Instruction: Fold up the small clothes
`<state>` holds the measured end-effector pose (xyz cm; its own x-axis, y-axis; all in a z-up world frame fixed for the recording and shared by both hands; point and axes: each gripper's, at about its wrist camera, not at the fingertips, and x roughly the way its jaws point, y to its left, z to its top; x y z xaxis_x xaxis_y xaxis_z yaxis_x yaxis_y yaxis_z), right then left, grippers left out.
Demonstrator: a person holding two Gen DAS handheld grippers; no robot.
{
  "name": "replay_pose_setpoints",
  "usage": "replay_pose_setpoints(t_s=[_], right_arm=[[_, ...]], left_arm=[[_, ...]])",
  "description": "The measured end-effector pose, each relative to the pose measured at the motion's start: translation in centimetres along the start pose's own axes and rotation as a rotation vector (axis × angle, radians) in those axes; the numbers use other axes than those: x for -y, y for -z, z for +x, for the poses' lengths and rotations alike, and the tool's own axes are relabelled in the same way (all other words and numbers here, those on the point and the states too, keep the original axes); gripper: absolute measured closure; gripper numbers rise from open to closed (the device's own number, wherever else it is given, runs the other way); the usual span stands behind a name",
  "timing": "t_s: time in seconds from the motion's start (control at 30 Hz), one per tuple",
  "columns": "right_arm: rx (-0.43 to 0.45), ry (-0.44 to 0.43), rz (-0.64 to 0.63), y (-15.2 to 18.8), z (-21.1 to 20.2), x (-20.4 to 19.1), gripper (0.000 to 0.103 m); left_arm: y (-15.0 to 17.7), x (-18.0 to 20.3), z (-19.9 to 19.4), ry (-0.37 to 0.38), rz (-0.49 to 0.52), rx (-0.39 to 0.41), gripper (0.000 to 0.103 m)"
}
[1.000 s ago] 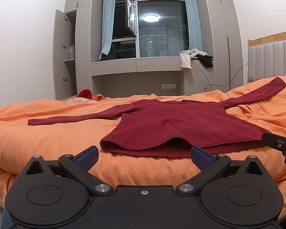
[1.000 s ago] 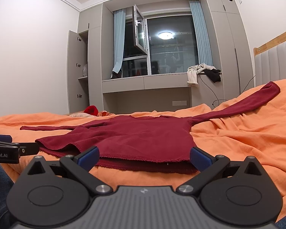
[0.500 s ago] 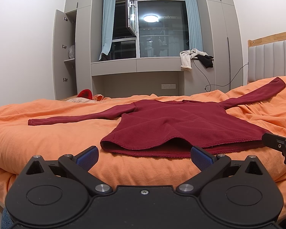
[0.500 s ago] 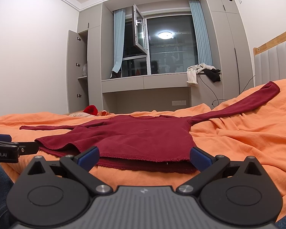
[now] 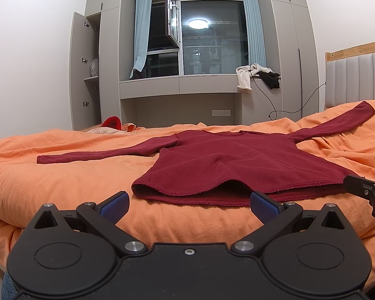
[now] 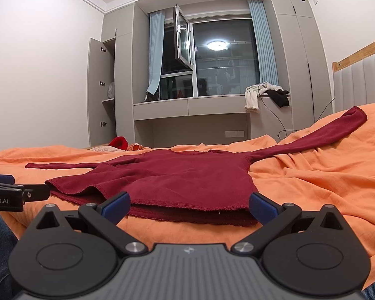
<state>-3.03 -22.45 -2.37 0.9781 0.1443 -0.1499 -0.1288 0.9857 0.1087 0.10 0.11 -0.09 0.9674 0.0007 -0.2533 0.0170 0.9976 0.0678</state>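
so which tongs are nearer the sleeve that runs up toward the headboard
Right. The right tongs sit at the hem corner of the dark red sweater below that sleeve; the left tongs face the opposite hem corner.

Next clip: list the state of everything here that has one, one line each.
Red top: flat on the bed, sleeves spread, unfolded.
Left tongs: open, empty.
Right tongs: open, empty.
Window sash: swung open.
Cupboard door: open.
Curtains: drawn aside.
Ceiling-light reflection: lit.
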Motion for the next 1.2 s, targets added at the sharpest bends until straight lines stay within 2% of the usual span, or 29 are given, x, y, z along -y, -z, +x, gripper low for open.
replay_pose_setpoints(t_s=[1.0, 1.2], right_arm=[[-0.005, 0.001, 0.000, 0.0, 0.0, 0.0, 0.000], [-0.053, -0.021, 0.038, -1.2, 0.6, 0.9, 0.000]], left_arm=[[0.1, 0.1, 0.2, -0.002, 0.001, -0.003, 0.000], [-0.8, -1.5, 1.9, 0.004, -0.052, -0.066, 0.000]])
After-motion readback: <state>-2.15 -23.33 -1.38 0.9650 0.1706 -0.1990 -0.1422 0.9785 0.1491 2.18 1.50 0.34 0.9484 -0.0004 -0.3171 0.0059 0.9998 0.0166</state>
